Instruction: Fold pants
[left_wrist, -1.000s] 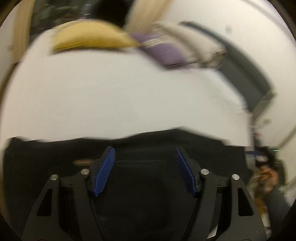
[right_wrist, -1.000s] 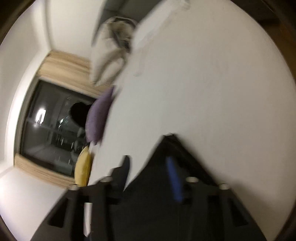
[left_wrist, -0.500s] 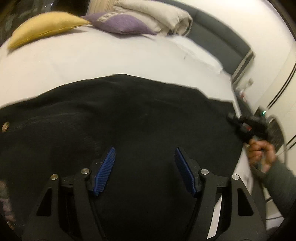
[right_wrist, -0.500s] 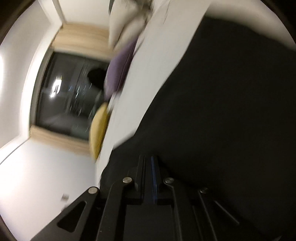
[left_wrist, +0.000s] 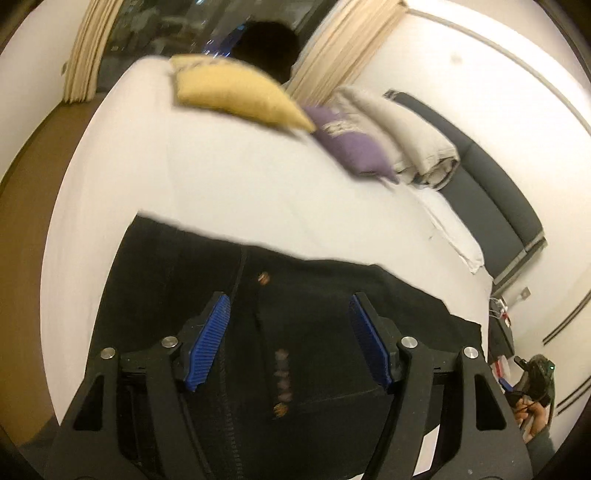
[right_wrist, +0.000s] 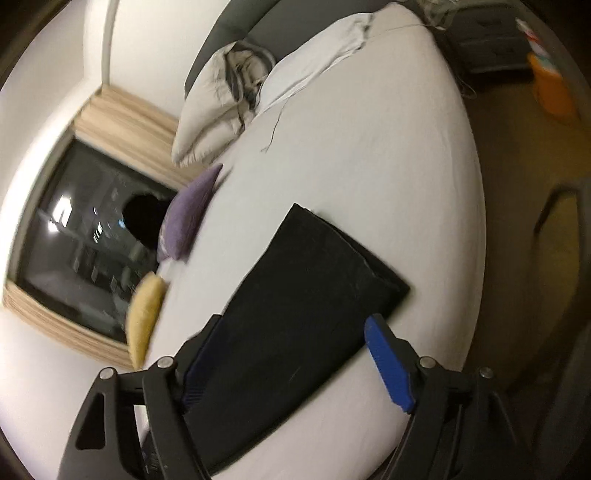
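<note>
Black pants (left_wrist: 317, 325) lie flat on the white bed (left_wrist: 229, 173). In the left wrist view the waist end shows a button and the fly. My left gripper (left_wrist: 288, 299) hovers over that waist with its jaws opening; the cloth lies below the blue pads (left_wrist: 208, 339), not pinched. In the right wrist view the pants (right_wrist: 314, 280) form a long dark rectangle, their far end near the bed's side edge. My right gripper (right_wrist: 293, 319) is over their near part. Its jaws are opening wide and the pads do not press the cloth.
A yellow cushion (left_wrist: 236, 96), a purple cushion (left_wrist: 351, 144) and a folded beige duvet (left_wrist: 410, 140) lie at the far side by the dark headboard (left_wrist: 498, 192). A hand (left_wrist: 532, 410) shows at lower right. The bed edge and floor (right_wrist: 517, 184) are to the right.
My right gripper, shut half a second ago, now stands wide and has drawn back from the cloth. The left gripper has swung to the waist end, showing more bed beyond.
</note>
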